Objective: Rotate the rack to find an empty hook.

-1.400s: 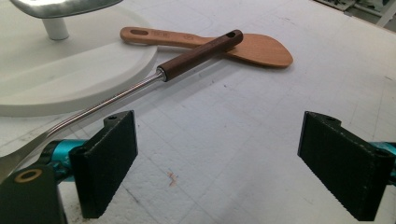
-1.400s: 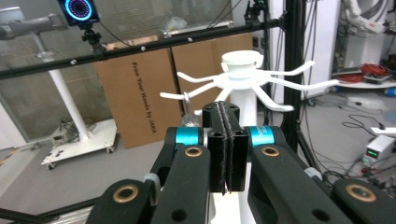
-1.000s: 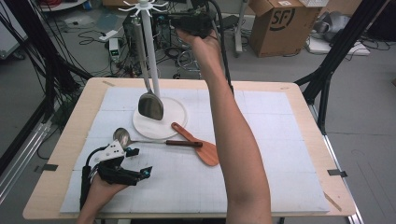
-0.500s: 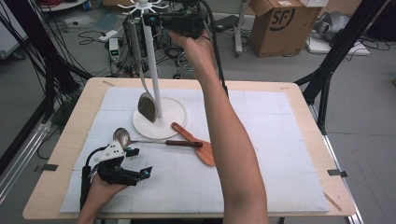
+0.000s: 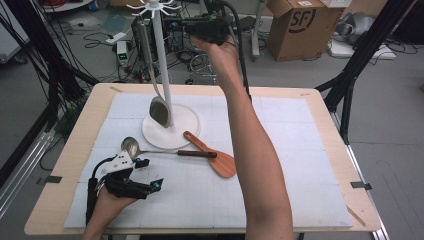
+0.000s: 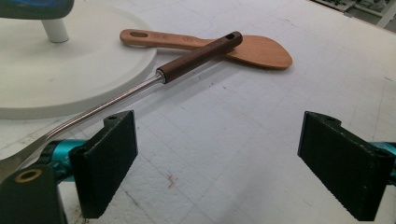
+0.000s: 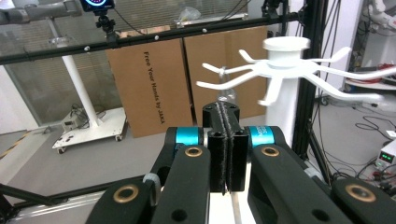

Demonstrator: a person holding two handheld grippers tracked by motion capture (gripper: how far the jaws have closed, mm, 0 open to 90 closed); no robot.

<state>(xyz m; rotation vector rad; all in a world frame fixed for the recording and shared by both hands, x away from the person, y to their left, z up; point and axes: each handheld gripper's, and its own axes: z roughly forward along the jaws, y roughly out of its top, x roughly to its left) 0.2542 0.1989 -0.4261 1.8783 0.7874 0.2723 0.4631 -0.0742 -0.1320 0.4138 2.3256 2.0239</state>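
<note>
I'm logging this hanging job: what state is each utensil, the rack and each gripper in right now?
Rack: upright on its round base.
Hung ladle: hanging from a rack arm.
Wood-handled spoon: lying flat, handle across the spatula.
Wooden spatula: lying flat.
Left gripper: open, low over the mat.
Right gripper: shut, raised by the rack top.

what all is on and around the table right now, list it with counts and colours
utensil rack: 1, white, round base at the table's far left-centre
hanging ladle: 1, metal, on the rack
spoon: 1, metal with dark brown handle, on the mat, handle across the spatula
wooden spatula: 1, orange-brown, mid-mat
mat: 1, white, covering the table
cardboard box: 1, brown, floor beyond
left gripper: 1, black, fingers open, low near the spoon
right gripper: 1, black, fingers shut, raised beside the rack top
</note>
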